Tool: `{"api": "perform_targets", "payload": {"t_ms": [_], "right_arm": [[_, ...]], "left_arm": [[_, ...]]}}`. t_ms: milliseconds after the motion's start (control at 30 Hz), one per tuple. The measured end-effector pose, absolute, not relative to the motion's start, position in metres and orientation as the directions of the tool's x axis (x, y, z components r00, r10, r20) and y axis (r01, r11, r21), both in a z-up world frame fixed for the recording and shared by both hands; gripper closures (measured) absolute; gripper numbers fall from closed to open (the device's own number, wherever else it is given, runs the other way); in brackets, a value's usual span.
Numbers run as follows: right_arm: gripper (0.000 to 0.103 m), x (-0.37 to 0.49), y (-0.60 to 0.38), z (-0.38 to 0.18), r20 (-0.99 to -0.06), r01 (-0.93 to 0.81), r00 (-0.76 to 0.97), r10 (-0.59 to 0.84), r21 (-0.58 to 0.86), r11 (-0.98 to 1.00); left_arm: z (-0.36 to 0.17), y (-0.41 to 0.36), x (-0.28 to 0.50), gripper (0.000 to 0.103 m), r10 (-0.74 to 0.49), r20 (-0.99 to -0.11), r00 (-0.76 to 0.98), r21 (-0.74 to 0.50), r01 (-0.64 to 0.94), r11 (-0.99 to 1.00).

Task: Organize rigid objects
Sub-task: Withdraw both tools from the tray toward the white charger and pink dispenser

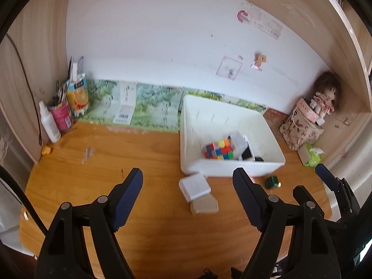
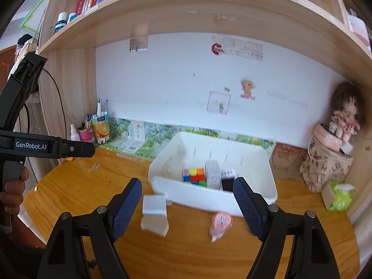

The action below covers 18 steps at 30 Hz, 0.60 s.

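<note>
I have both tools released now: the left gripper (image 1: 187, 186) has its jaws wide apart and holds nothing, and the right gripper (image 2: 187, 200) is the same, spread and empty, above the front of the desk (image 1: 93, 162). The white bin (image 1: 232, 165) stands near the back wall, and I judge the task is partly done, because some things lie already inside: a colourful puzzle cube (image 1: 217, 150), a clear small box (image 2: 212, 174) beside it and something black (image 2: 227, 184) at the near wall. What is left stays on the wood just in front of the bin: a white flat box (image 1: 194, 186) which leans on a beige block (image 1: 204, 205), a pink small object (image 2: 220, 225) which is too blurred to name, and a dark green small thing (image 1: 272, 182) near the bin's right corner. So I think four pieces remain to put in. Neither tool touches any of them, and the white box is the nearest to my left one
</note>
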State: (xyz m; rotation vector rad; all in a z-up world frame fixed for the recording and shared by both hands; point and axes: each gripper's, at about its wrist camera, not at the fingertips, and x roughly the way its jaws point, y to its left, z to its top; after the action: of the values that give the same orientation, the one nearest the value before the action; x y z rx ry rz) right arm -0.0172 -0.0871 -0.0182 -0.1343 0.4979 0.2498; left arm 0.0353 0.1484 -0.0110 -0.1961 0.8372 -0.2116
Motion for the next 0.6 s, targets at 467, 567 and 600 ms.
{"api": "perform_targets", "payload": {"t_ms": [467, 567, 600], "right_arm": [[0.022, -0.047, -0.106, -0.062, -0.615, -0.157, 0.776, 0.139, 0.026, 0.987], [0.022, -0.045, -0.113, -0.068, -0.634, -0.128, 0.762, 0.132, 0.052, 0.990], [0.022, -0.043, -0.116, -0.071, -0.645, -0.117, 0.752, 0.135, 0.070, 0.991]], "left_arm": [[-0.064, 0.143, 0.025, 0.018, -0.292, -0.820, 0.493, -0.287, 0.087, 0.954], [-0.075, 0.140, 0.029, 0.018, -0.302, -0.842, 0.448, -0.300, 0.077, 0.951], [-0.077, 0.139, 0.029, 0.018, -0.302, -0.847, 0.438, -0.300, 0.076, 0.951]]}}
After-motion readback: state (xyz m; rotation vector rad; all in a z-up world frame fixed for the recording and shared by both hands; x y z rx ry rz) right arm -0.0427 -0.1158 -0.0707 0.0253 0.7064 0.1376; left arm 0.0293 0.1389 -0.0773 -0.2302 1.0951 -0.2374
